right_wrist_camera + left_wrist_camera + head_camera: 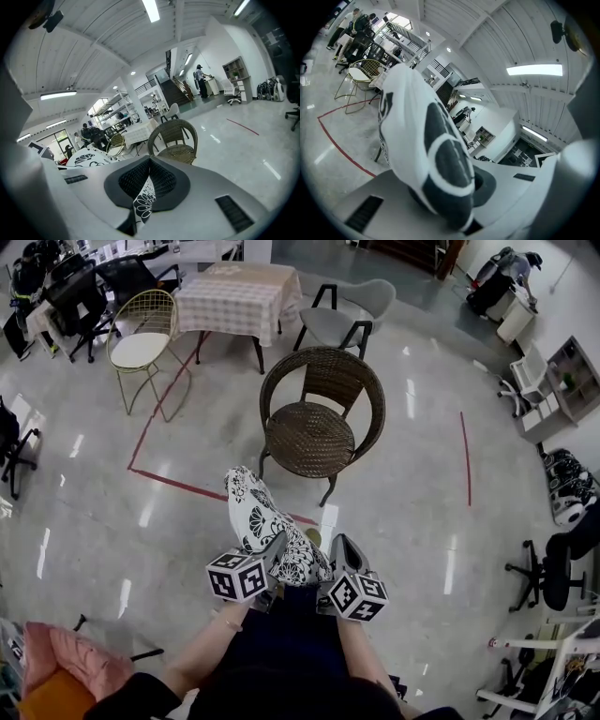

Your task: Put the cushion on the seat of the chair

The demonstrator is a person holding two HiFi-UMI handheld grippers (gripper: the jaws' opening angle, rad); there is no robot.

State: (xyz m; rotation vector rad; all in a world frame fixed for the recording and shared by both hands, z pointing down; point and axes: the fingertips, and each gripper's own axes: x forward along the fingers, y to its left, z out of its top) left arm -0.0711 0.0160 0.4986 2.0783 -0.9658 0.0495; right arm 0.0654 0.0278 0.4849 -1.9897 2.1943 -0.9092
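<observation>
Black-and-white floral cushion [267,521] is held by both your tools: the left tool [278,547] is clamped on its thick edge, and the right tool [337,549] pinches a thin fold of its fabric. The wicker chair [323,381] stands ahead of the tools, its seat [309,435] bare, so the placing is not yet done. The floor [412,502] between is open; mind the curved rail [380,413].

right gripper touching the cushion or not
Touching. In the right gripper view, the right gripper is shut on a fold of the cushion.
</observation>
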